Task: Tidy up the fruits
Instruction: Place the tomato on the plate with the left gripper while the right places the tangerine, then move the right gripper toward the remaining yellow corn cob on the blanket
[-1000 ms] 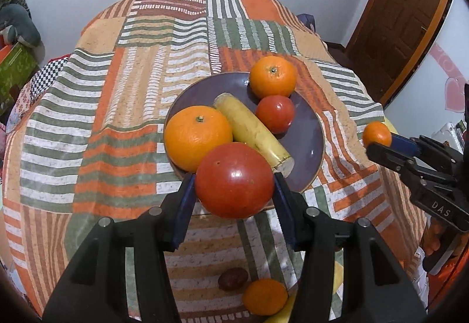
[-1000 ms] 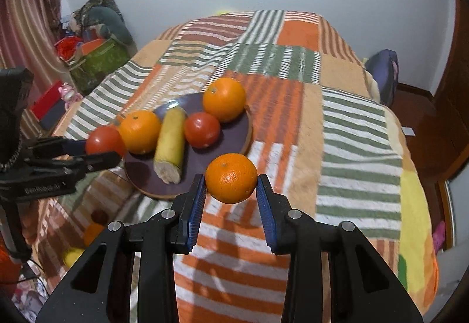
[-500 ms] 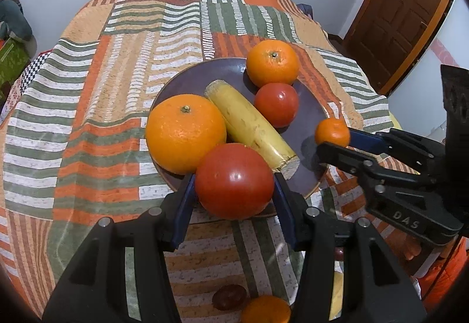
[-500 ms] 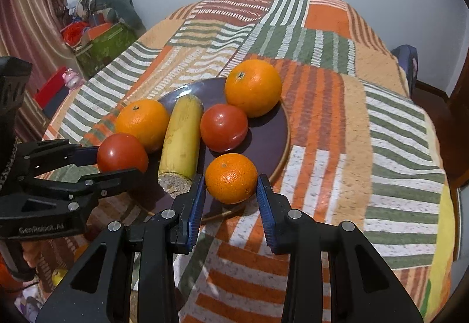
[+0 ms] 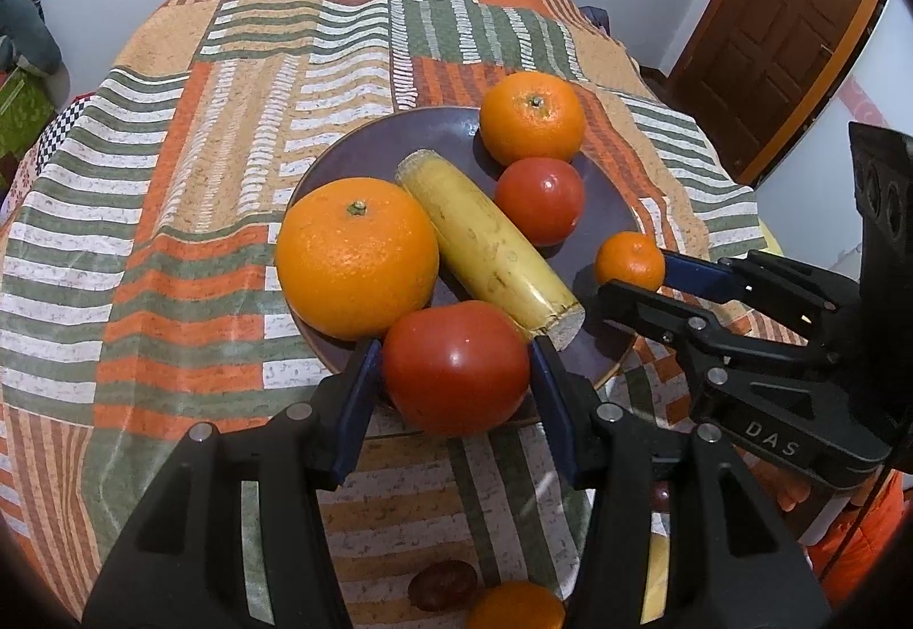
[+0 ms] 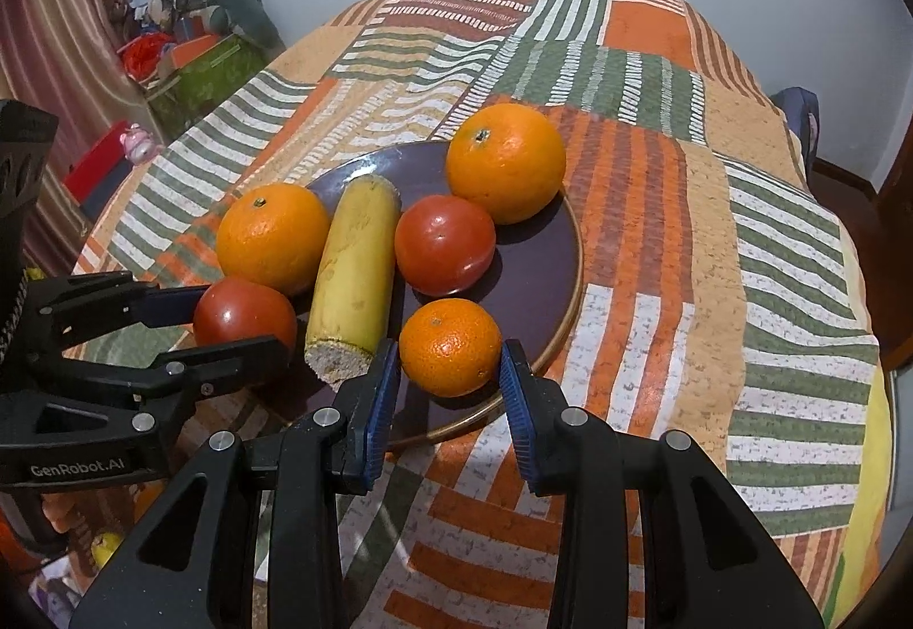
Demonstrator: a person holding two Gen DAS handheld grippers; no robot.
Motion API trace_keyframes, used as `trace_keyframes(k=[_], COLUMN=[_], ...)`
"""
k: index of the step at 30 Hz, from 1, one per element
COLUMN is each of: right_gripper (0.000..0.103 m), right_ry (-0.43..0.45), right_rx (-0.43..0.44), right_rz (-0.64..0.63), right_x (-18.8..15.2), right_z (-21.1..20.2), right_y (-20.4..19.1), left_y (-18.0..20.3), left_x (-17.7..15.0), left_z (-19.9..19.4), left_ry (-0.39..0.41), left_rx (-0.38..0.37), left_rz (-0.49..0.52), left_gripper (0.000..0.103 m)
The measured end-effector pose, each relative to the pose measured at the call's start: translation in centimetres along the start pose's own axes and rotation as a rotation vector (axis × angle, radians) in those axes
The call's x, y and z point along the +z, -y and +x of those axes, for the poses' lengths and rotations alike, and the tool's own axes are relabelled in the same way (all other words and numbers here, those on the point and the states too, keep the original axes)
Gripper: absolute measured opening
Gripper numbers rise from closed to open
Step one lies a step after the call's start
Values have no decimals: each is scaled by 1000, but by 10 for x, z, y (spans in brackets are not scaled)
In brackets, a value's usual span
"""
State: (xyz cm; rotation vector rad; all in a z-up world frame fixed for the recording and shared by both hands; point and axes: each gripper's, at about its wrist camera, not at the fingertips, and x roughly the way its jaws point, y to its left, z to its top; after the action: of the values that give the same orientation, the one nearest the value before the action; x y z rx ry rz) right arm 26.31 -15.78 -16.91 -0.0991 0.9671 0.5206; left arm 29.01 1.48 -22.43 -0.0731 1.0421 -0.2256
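Note:
A dark purple plate point(image 5: 354, 144) point(image 6: 542, 252) on a striped patchwork cloth holds two oranges point(image 5: 356, 258) point(image 5: 532, 115), a cut banana point(image 5: 491, 246) and a tomato point(image 5: 539, 200). My left gripper point(image 5: 456, 366) is shut on a large red tomato point(image 5: 456, 366) point(image 6: 245, 315) at the plate's near edge. My right gripper point(image 6: 448, 361) is shut on a small mandarin point(image 6: 449, 346) point(image 5: 630, 261) just over the plate's near right rim.
A dark fruit point(image 5: 442, 583) and another mandarin point(image 5: 513, 606) lie on the floor below the table's near edge. A wooden door point(image 5: 787, 18) stands at the right. Boxes and clutter point(image 6: 194, 58) stand on the floor at the left of the table.
Both grippers have moved in toward the plate with their fruit. The mandarin is now over the plate's rim and the tomato is at its near edge.

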Motion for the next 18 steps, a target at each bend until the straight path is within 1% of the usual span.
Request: trace_keyframes(k=[1, 3, 4, 5, 9, 14, 18], right_gripper=[33, 38, 43, 44, 44, 44, 45], right_ry=[-6, -12, -7, 1, 11, 29, 27], right_rx=[1, 3, 2, -2, -11, -34, -48], right_rz=[0, 6, 10, 9, 5, 4, 15], right_x=[0, -1, -2, -3, -8, -19, -33], right_z=[0, -2, -5, -8, -22, -47, -63], right_y=[0, -1, -1, -2, -4, -6, -6], left_y=[0, 0, -1, -1, -3, -8, -15], left_x=[0, -1, -2, -3, -10, -29, -50], left_z=[-2, -9, -15, -19, -37, -58, -75], left_ry=[4, 18, 29, 36, 56, 62, 56], left_rx=[-1, -1, 2, 4, 15, 48, 74], left_rz=[2, 5, 7, 7, 6, 13, 15], left_gripper=[53, 54, 55, 55, 56, 57, 62])
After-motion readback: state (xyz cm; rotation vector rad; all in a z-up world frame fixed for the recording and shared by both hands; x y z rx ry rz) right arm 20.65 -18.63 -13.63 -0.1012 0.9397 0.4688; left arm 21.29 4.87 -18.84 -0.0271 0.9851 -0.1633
